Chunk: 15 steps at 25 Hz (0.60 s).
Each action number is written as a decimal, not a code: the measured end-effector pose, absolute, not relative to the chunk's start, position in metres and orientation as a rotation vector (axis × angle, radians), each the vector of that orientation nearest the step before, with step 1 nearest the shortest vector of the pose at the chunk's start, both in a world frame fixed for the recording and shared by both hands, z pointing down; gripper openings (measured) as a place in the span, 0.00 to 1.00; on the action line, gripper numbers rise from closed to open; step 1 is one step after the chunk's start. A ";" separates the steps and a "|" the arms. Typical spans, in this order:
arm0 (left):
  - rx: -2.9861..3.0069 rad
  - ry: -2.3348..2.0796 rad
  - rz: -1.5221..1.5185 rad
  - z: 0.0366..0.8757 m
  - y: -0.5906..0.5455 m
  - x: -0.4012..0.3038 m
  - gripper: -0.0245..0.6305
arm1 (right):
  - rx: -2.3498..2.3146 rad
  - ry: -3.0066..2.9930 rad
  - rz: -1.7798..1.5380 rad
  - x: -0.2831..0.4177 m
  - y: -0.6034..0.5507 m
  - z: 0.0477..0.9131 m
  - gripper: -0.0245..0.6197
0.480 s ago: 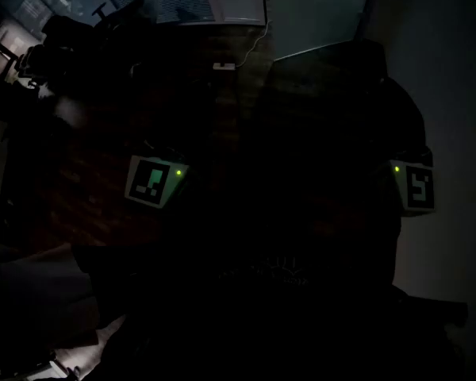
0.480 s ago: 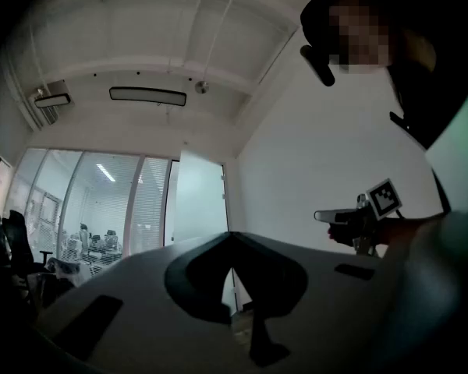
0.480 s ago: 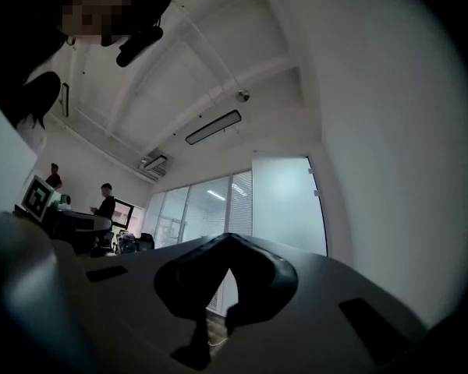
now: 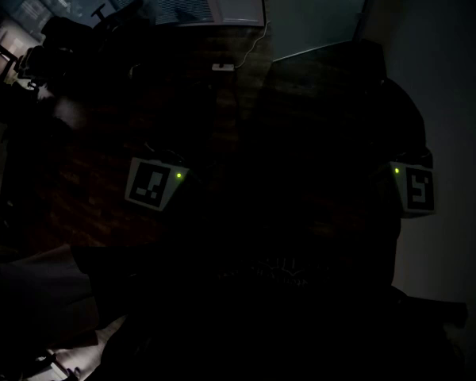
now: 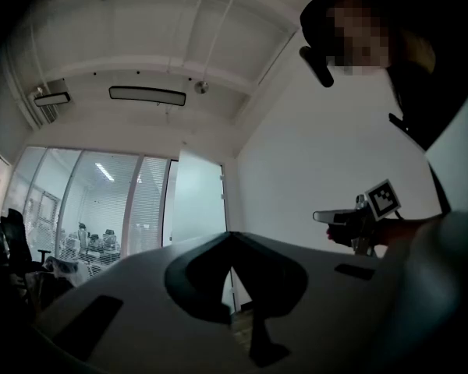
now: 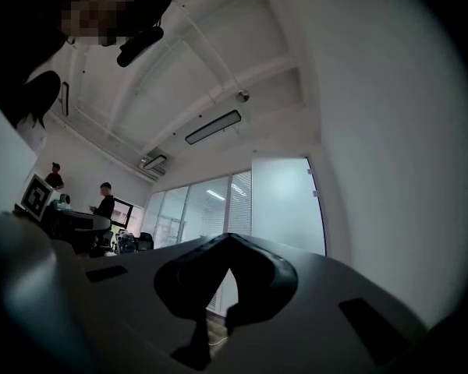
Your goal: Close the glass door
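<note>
Both my claws are pinched fully together, holding nothing: left claw (image 5: pixel 232 244), right claw (image 6: pixel 230 244). The frosted glass door (image 6: pixel 287 205) stands upright well ahead, hinged on its right edge at the white wall (image 6: pixel 390 170). I judge the right claw nearer.

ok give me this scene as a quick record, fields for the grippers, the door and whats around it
left gripper: shut, nothing between its jaws
right gripper: shut, nothing between its jaws
glass door: frosted panel ahead, beside the white wall
contact: neither gripper touches the door
glass partition: left of the door, office behind it
head view: too dark to read
</note>
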State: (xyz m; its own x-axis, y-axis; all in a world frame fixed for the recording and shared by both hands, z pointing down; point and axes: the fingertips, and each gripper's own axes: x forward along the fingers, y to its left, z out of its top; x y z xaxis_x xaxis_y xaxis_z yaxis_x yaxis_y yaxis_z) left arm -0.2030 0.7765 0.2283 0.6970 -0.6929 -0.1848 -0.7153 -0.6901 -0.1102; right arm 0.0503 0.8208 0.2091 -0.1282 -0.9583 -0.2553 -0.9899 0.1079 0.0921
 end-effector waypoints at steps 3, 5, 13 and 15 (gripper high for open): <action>-2.733 1.141 0.192 0.228 0.777 -0.203 0.04 | -1.984 2.237 0.362 0.051 0.821 0.209 0.04; -2.738 1.139 0.189 0.228 0.778 -0.201 0.04 | -1.986 2.239 0.358 0.051 0.821 0.210 0.04; -2.759 1.119 0.178 0.235 0.782 -0.189 0.04 | -1.956 2.247 0.286 0.059 0.819 0.219 0.04; -2.764 1.120 0.174 0.236 0.782 -0.183 0.04 | -1.953 2.263 0.277 0.061 0.817 0.222 0.04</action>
